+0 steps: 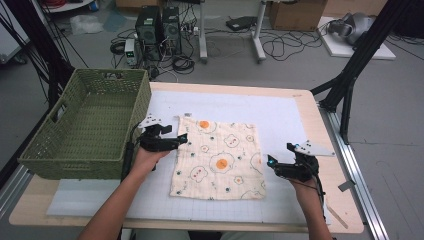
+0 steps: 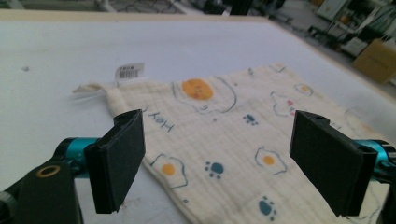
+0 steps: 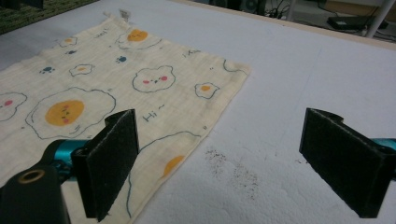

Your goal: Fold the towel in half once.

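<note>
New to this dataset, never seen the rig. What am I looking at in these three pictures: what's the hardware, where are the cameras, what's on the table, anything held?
There is no robot arm here. A person holds a hand-held two-jaw gripper in each hand: the left gripper and the right gripper.

The high view comes from a fixed camera above the person's side of the table, looking forward and down. The other two come from cameras riding on the grippers, each looking out between its own black jaws.

On the table lies a white mat. On that mat a cream cloth printed with fried eggs is spread flat, and a green woven basket stands at the left.

Nothing is held. Both grippers are open, the left gripper at the cloth's left edge, the right gripper just off its right edge.
</note>
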`<state>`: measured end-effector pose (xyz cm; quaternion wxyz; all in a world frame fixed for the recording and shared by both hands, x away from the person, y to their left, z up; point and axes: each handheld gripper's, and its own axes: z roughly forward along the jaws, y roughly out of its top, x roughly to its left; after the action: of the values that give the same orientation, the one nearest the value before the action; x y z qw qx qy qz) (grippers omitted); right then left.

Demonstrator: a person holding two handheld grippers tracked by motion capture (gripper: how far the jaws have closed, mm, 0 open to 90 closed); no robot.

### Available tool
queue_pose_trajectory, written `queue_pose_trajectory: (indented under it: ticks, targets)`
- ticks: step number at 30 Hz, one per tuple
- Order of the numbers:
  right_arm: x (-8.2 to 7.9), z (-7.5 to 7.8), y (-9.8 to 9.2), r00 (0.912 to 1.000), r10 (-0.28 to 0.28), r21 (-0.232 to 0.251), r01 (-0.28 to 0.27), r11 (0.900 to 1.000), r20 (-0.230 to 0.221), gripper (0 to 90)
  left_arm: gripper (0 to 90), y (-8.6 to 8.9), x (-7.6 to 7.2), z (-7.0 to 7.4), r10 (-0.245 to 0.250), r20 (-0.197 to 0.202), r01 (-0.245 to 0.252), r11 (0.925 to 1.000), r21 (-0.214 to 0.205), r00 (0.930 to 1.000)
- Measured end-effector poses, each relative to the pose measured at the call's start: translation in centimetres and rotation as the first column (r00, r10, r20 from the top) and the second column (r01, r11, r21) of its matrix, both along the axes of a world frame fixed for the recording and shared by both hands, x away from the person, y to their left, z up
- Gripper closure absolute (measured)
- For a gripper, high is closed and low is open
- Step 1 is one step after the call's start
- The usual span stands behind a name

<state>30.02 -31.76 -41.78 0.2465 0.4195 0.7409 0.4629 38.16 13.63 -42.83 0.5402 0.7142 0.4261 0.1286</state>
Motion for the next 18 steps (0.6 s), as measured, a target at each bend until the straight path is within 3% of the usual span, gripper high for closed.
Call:
queue_pose_trajectory:
  ticks: [12, 18]
  targets:
    - [0.0, -0.1, 0.0, 1.0, 0.003, 0.005, -0.003, 1.0, -0.009, 11.3, 21.2, -1.6, 2.6, 1.3, 0.01, -0.016, -0.009, 0.998, 0.063, 0.9998]
    - [0.1, -0.1, 0.0, 0.9999, 0.008, 0.008, -0.008, 0.9999, -0.008, 11.3, 22.2, -2.7, 4.8, 2.0, 0.014, -0.029, -0.011, 0.9943, 0.106, 0.9995]
